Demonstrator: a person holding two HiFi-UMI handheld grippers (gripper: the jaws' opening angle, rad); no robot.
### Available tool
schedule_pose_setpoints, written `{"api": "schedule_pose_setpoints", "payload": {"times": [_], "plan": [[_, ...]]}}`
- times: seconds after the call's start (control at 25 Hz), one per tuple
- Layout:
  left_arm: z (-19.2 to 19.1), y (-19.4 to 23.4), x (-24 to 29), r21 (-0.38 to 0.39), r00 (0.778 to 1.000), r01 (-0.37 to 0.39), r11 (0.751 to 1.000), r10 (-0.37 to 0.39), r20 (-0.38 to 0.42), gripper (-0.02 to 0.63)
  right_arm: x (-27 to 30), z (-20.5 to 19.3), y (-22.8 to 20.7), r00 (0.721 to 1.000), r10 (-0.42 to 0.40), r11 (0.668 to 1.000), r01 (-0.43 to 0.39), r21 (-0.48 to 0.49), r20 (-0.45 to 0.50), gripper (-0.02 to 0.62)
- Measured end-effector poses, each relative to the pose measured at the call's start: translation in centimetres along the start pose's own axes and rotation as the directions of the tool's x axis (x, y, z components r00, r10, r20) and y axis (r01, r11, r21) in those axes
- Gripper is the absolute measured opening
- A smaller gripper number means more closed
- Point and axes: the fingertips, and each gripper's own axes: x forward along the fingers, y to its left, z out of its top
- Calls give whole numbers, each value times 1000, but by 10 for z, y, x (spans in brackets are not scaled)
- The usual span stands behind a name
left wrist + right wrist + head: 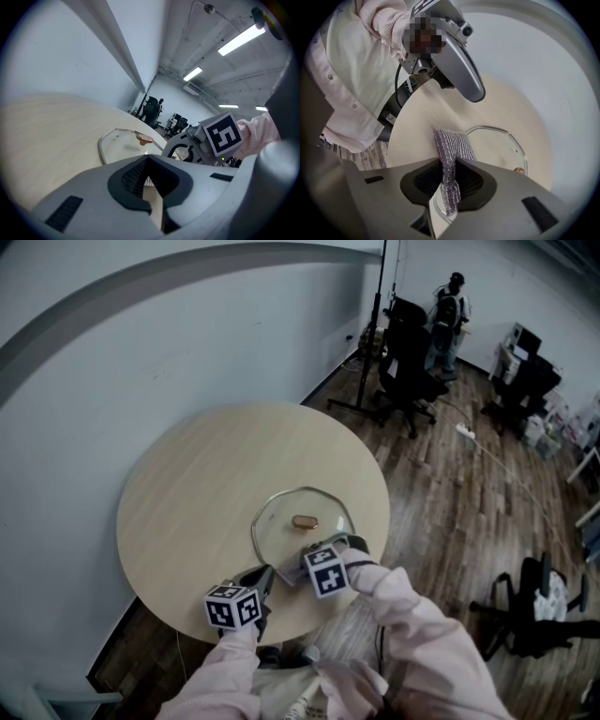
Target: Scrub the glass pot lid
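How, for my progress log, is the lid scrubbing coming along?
Done: the right gripper is shut on the scrub cloth. In hand: the cloth hangs at the near rim of the glass lid on the table. Remaining: the scrubbing; the left gripper, shut and empty, isn't steadying the lid.

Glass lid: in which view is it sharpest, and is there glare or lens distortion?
Head view: the glass lid is small but sharp, evenly lit, without strong glare. Left gripper view: the lid is clear, the ceiling lamps are blown out, and the fisheye corners go dark. Right gripper view: the lid and the mesh scrubber are sharpest here.
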Motion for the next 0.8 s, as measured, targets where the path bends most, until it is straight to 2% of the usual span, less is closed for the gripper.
{"api": "schedule_pose_setpoints", "payload": {"times": [0.08, 0.16, 0.28, 0.36, 0.52, 0.8], "plan": [[1, -2, -1, 4, 1000, -1, 1000, 1, 5, -3, -3, 4, -2, 1000, -6, 999, 5, 41, 22, 92], [4, -5, -2, 9, 1000, -5, 1000, 5, 17, -3, -9, 11, -7, 996, -20, 992, 10, 128, 82, 91], [13, -5, -3, 20, 999, -17, 1000, 16, 41, -3, -21, 19, -17, 978, -55, 955, -8, 297, 203, 89], [19, -5, -4, 27, 998, -23, 999, 22, 54, -3, -29, 23, -24, 955, -94, 917, -27, 398, 282, 89], [27, -5, -6, 39, 997, -31, 999, 28, 66, -3, -43, 18, -33, 911, -179, 821, -69, 567, 371, 89], [34, -10, -3, 63, 997, -29, 998, 24, 72, -3, -51, 9, -39, 779, -355, 655, -188, 732, 518, 86]]}}
